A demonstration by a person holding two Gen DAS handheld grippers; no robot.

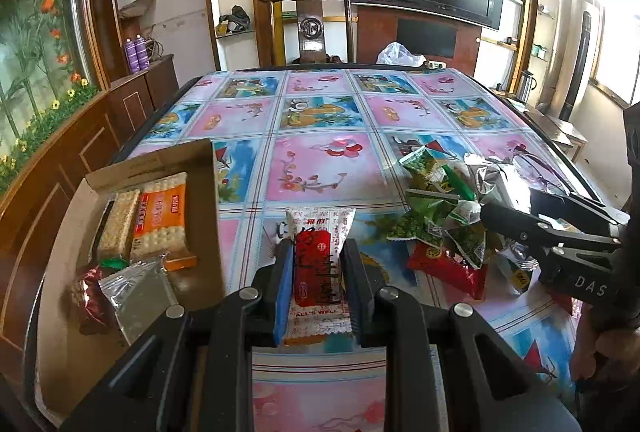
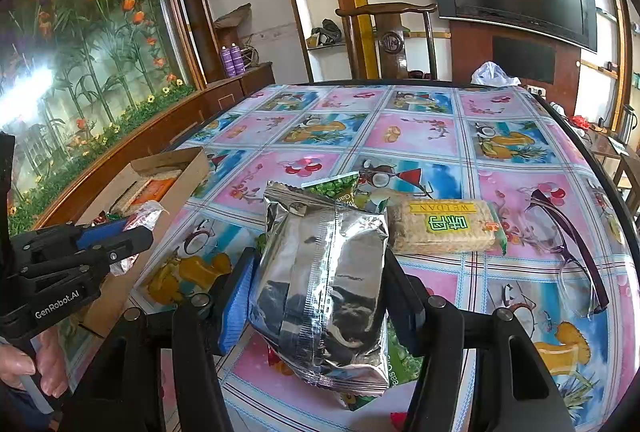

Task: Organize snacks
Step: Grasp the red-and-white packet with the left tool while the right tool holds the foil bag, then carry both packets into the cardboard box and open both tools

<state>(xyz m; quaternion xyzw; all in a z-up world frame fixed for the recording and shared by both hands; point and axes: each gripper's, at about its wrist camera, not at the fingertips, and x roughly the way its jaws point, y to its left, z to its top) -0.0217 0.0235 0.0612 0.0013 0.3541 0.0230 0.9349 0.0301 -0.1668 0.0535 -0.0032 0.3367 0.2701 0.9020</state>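
My left gripper (image 1: pixel 319 248) is shut on a white and red snack packet (image 1: pixel 320 228), held just above the table to the right of an open cardboard box (image 1: pixel 202 188). The box holds orange cracker packets (image 1: pixel 160 216), a silver packet (image 1: pixel 140 296) and a dark red one (image 1: pixel 90 292). My right gripper (image 2: pixel 320 260) is shut on a crinkled silver foil bag (image 2: pixel 324 272) over the snack pile. Under and behind it lie green pea packets (image 2: pixel 332 186) and a Weidan cracker packet (image 2: pixel 444 228). The left wrist view shows the pile's green packets (image 1: pixel 432 208) and a red packet (image 1: pixel 444 264).
Purple-framed glasses (image 2: pixel 568 244) lie on the fruit-print tablecloth (image 2: pixel 416 136) right of the pile. A wooden chair (image 1: pixel 310 28) and a white plastic bag (image 1: pixel 398 54) stand at the table's far edge. A low wooden cabinet (image 1: pixel 100 128) runs along the left.
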